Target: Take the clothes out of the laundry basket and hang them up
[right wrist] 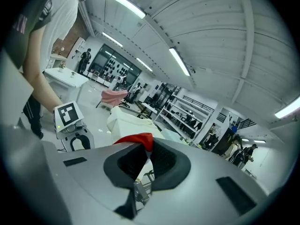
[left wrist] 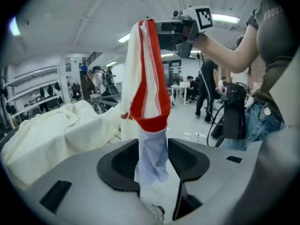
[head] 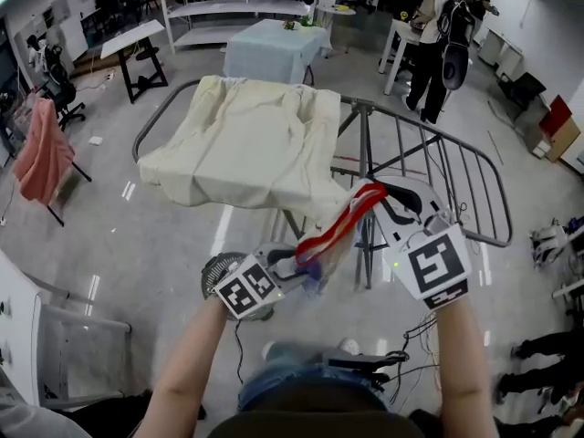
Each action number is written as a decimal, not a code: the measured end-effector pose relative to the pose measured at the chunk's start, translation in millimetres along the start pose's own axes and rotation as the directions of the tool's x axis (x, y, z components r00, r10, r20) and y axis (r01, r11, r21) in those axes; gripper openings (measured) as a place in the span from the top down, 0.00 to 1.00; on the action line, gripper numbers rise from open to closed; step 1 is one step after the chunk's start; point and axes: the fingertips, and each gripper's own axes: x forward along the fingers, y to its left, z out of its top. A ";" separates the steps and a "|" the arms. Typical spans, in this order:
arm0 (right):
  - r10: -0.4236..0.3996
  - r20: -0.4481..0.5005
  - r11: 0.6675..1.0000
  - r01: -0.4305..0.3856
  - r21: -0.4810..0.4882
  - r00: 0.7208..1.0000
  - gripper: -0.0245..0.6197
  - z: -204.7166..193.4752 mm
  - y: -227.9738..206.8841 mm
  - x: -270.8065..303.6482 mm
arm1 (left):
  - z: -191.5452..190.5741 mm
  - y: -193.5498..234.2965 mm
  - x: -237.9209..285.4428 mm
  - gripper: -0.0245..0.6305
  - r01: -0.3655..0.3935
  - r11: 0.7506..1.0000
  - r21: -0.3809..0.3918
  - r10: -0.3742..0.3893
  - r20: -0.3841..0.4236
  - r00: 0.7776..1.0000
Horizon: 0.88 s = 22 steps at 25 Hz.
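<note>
A red-and-white garment [head: 339,224] with a pale blue end stretches between my two grippers, in front of the metal drying rack [head: 461,167]. My right gripper [head: 376,194] is shut on its upper red edge [right wrist: 136,139]. In the left gripper view, the garment [left wrist: 150,88] hangs down from the right gripper [left wrist: 164,32]. Its blue end lies between the jaws of my left gripper [left wrist: 153,159], with a gap on each side, so that gripper is open. A cream cloth [head: 246,144] is draped over the rack's left half.
A pink cloth [head: 41,153] hangs on a stand at the far left. A table with a pale cover [head: 274,48] stands behind the rack, and people [head: 438,35] stand at the back right. A small fan [head: 217,268] and cables [head: 415,331] lie on the floor near my feet.
</note>
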 end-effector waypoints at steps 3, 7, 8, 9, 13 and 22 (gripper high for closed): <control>-0.035 -0.020 0.999 0.035 0.009 0.999 0.95 -18.4 -17.7 -18.6 | 17.4 -18.9 19.6 0.67 0.109 0.994 -0.006 -0.109 0.014 0.994; -0.074 -0.035 0.996 0.076 0.046 0.997 0.95 -40.9 -44.4 -43.0 | 44.7 -38.0 50.5 0.67 0.110 0.991 -0.076 -0.107 0.052 0.993; -0.093 -0.046 0.994 0.095 0.046 0.995 0.95 -47.9 -51.5 -49.1 | 52.6 -47.1 60.4 0.67 0.118 0.988 -0.097 -0.112 0.067 0.991; -0.113 -0.058 0.992 0.116 0.054 0.992 0.95 -55.6 -58.2 -54.8 | 60.8 -58.9 70.8 0.67 0.137 0.983 -0.118 -0.128 0.084 0.988; -0.173 -0.105 0.980 0.182 0.083 0.979 0.95 -83.7 -78.8 -76.5 | 93.8 -112.1 116.0 0.57 0.186 0.966 -0.178 -0.164 0.133 0.977; -0.249 -0.139 0.959 0.264 0.105 0.958 0.95 -128.4 -126.5 -121.5 | 140.7 -89.7 202.0 0.59 -0.195 0.933 -0.304 0.223 0.060 0.973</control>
